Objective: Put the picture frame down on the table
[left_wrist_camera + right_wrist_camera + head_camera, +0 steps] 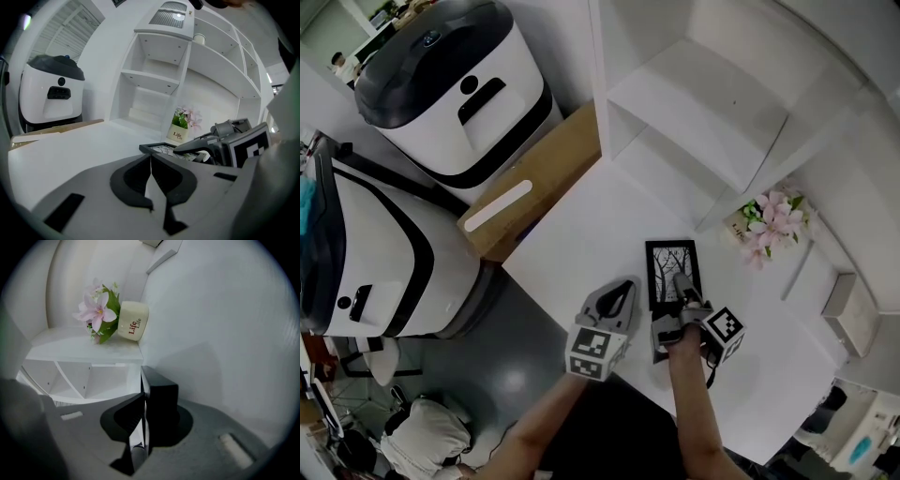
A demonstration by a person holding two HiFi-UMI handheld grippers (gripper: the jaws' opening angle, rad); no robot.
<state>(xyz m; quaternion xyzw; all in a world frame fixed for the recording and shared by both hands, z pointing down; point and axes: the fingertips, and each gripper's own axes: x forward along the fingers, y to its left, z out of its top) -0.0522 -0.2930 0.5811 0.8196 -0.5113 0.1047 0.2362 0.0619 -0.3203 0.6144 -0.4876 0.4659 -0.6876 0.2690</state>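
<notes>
Low over the white table (581,234), pinched black rectangular picture frame (671,267) edgewise in right gripper (683,289); left gripper (627,285) closed, empty; needed level lowering before release.

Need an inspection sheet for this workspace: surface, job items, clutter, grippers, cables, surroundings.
surface: white table, no spills or marks seen.
job's things: black picture frame, face up and low over the table; full contact cannot be told.
clutter: potted flowers beyond the frame to its right; small pale box further right.
grippers: left gripper jaws together, empty, beside the frame; right gripper closed on the frame's near edge.
cables: nothing seen on the table.
surroundings: white shelf unit at the table's back; cardboard box at the table's left edge; two white-and-black machines on the grey floor.
</notes>
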